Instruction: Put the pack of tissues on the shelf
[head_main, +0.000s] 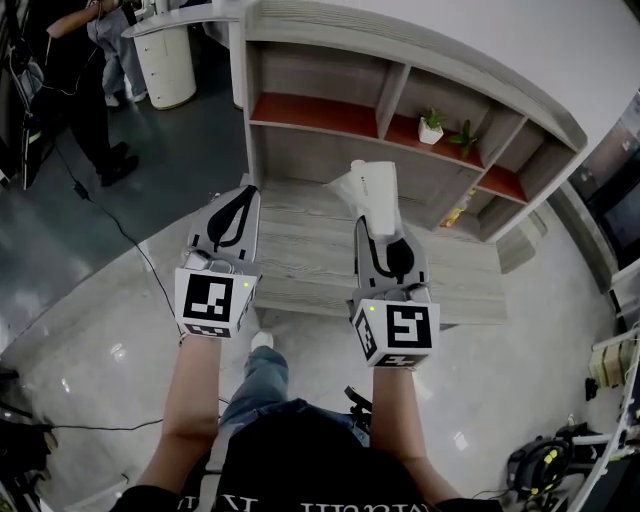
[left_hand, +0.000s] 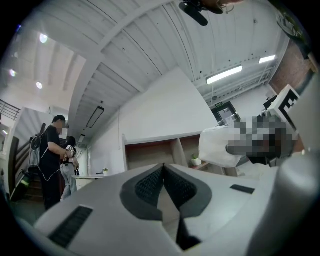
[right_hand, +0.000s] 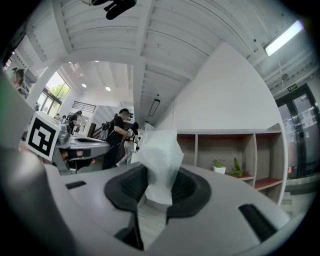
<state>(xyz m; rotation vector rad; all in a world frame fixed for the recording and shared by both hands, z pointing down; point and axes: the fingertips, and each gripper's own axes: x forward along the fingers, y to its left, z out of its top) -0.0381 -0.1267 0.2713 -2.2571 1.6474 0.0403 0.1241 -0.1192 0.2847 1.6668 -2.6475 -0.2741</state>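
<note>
Tissue pack (right_hand: 159, 165) sits pinched between the pads of our right claw (right_hand: 159, 189). Its jaws stand partly apart and are closed on the pack's lower end, while the white wrapper sticks up and forward past the tips. Our left claw (left_hand: 164, 172) hangs level with the right one, well apart on its left, its jaws pressed together with nothing between them.

Under both claws lies a grey wood-grain platform (head_main: 300, 250), whose near edge runs about beneath the marker cubes. Its boards run on ahead of the tips to the foot of the shelf (head_main: 262, 90).

Ahead of the left claw, a wide upper compartment shows a long stretch of red board (head_main: 315, 112). Ahead and right of the right claw, past an upright divider, a narrower compartment holds two potted plants (head_main: 431, 125).

Far off to the left claw's left, people (head_main: 85, 80) stand on dark floor, with a cable (head_main: 120, 230) trailing across it.
</note>
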